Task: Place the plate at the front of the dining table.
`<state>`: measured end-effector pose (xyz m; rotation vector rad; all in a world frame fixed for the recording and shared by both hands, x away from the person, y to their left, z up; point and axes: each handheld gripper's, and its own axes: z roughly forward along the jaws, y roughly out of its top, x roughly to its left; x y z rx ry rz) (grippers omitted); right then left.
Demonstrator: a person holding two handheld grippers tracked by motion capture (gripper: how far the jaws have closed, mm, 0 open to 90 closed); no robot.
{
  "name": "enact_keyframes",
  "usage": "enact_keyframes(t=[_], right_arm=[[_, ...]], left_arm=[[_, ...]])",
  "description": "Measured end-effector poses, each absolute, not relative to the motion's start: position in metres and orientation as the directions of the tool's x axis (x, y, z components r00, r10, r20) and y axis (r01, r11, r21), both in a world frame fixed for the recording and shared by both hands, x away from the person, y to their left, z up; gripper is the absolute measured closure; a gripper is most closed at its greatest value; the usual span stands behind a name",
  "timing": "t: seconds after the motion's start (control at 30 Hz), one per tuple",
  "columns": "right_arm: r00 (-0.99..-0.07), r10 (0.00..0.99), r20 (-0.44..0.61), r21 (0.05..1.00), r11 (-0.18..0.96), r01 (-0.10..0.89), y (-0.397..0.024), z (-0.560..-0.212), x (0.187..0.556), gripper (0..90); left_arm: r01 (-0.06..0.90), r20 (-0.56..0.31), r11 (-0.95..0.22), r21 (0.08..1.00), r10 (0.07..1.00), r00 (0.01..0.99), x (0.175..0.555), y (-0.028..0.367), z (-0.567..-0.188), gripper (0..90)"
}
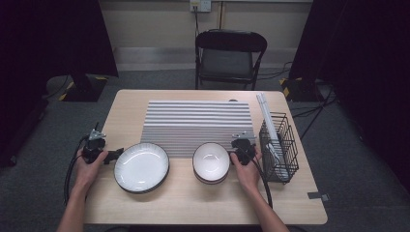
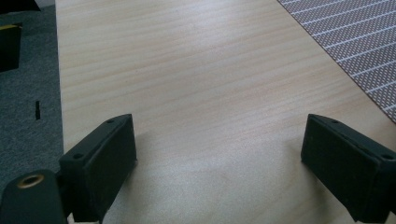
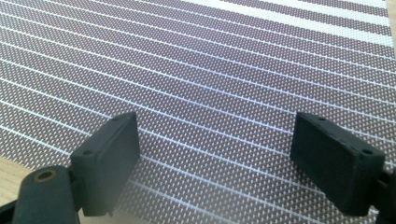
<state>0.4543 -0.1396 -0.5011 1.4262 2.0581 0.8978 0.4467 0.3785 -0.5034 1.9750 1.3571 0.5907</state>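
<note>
A white plate with a dark rim [image 1: 141, 167] lies at the front left of the wooden table [image 1: 193, 203]. Right of it stands a white bowl [image 1: 211, 162]. Behind both lies a striped placemat [image 1: 196, 123]. My left gripper [image 1: 95, 136], held in a hand left of the plate, points away over bare wood. In the left gripper view its jaws [image 2: 219, 154] stand wide apart with nothing between them. My right gripper [image 1: 243, 139] sits just right of the bowl. Its jaws [image 3: 215, 154] are open and bare above the placemat [image 3: 210, 74].
A black wire basket [image 1: 278, 145] holding long white pieces stands at the table's right side, close to my right hand. A black folding chair [image 1: 229, 55] stands behind the table. The placemat's corner [image 2: 355, 42] lies ahead and right of the left gripper.
</note>
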Motion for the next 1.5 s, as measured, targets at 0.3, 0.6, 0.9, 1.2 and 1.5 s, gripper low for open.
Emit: enact_keyframes(t=[0.3,0.6,0.9,1.2,1.5], right_arm=[[-0.344,0.939,-0.017,0.741,0.243,0.626,-0.14,-0.501,0.454,15.1],[-0.344,0.939,-0.017,0.741,0.243,0.626,-0.139,-0.501,0.454,15.2],[-0.357,0.934,-0.01,0.721,0.254,0.645,-0.142,-0.497,0.456,18.7],[-0.361,0.932,0.022,0.728,0.232,0.645,-0.142,-0.485,0.455,20.1],[-0.38,0.925,0.027,0.766,0.225,0.602,-0.141,-0.471,0.454,24.3]], left_arm=[[0.636,-0.007,-0.241,0.733,0.933,0.361,0.447,0.379,-0.503,10.0],[0.649,-0.011,-0.23,0.725,0.939,0.345,0.446,0.379,-0.501,14.4],[0.659,-0.007,-0.231,0.716,0.941,0.338,0.445,0.38,-0.498,18.9],[0.641,-0.022,-0.191,0.743,0.951,0.309,0.441,0.381,-0.489,19.6],[0.619,-0.075,-0.189,0.763,0.924,0.374,0.443,0.375,-0.473,19.9]])
